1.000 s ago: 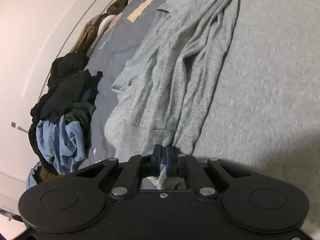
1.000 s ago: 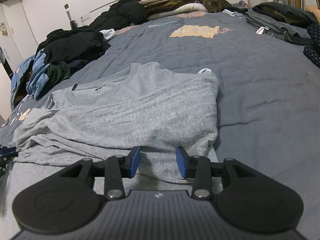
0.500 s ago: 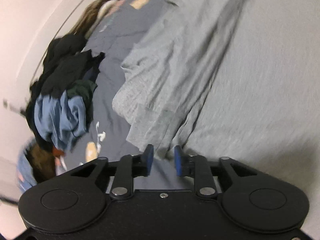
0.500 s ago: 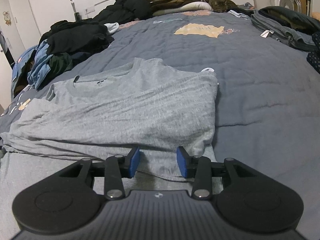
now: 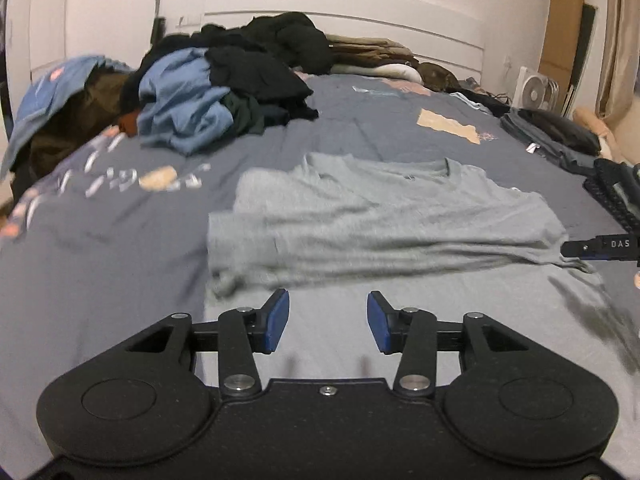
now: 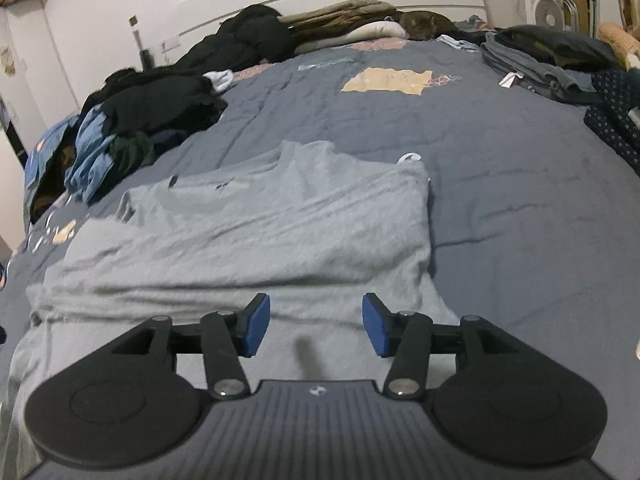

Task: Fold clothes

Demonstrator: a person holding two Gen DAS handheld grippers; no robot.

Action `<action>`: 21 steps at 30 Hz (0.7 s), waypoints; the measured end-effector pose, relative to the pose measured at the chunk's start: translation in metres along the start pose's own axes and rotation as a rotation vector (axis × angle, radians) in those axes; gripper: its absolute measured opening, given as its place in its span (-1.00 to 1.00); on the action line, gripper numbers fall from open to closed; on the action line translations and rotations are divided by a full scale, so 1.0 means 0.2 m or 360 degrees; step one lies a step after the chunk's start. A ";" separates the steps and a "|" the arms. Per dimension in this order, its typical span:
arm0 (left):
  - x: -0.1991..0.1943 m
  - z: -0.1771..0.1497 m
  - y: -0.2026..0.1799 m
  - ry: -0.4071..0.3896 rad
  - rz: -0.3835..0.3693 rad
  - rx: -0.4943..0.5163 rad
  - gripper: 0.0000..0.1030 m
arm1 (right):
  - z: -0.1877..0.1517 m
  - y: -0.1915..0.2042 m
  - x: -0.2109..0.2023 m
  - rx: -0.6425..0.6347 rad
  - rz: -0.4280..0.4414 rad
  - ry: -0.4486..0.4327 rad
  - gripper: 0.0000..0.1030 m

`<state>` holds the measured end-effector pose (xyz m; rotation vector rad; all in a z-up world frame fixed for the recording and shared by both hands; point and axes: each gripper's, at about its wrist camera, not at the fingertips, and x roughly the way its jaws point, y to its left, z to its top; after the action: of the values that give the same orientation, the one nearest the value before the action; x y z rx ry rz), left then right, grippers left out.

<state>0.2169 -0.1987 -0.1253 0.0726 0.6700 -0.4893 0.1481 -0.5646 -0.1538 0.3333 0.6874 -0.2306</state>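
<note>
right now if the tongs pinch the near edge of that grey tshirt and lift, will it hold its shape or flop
Probably flop: the grey t-shirt lies in soft wrinkles and follows the bedspread, which suggests thin, limp knit. It looks light, so the open right tongs should lift it easily. Lifted from one point, its folded layers would likely slide apart; the left tongs could take a second corner.

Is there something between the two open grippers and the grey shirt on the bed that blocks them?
Nothing visible does. The left gripper and the right gripper both hang open over the near part of the grey shirt, with only bare fabric ahead of them.
</note>
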 end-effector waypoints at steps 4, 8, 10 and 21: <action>-0.08 -0.05 0.00 0.0015 0.0018 -0.0049 -0.12 | -0.06 0.04 -0.13 -0.0032 0.0005 -0.0045 -0.01; -0.14 -0.12 0.01 0.0019 0.0021 -0.0118 -0.07 | -0.16 0.05 -0.25 -0.0014 0.0006 -0.0061 -0.01; -0.17 -0.15 -0.01 0.0027 0.0048 -0.0104 -0.07 | -0.22 0.06 -0.31 -0.0031 -0.0016 -0.0067 -0.01; -0.31 -0.26 -0.15 -0.0002 0.0090 -0.0045 0.02 | -0.46 0.10 -0.59 -0.0112 -0.0055 -0.0183 0.00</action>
<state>0.1325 -0.1884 -0.1253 0.0648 0.6719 -0.4253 0.0122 -0.4995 -0.1379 0.2393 0.5867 -0.2561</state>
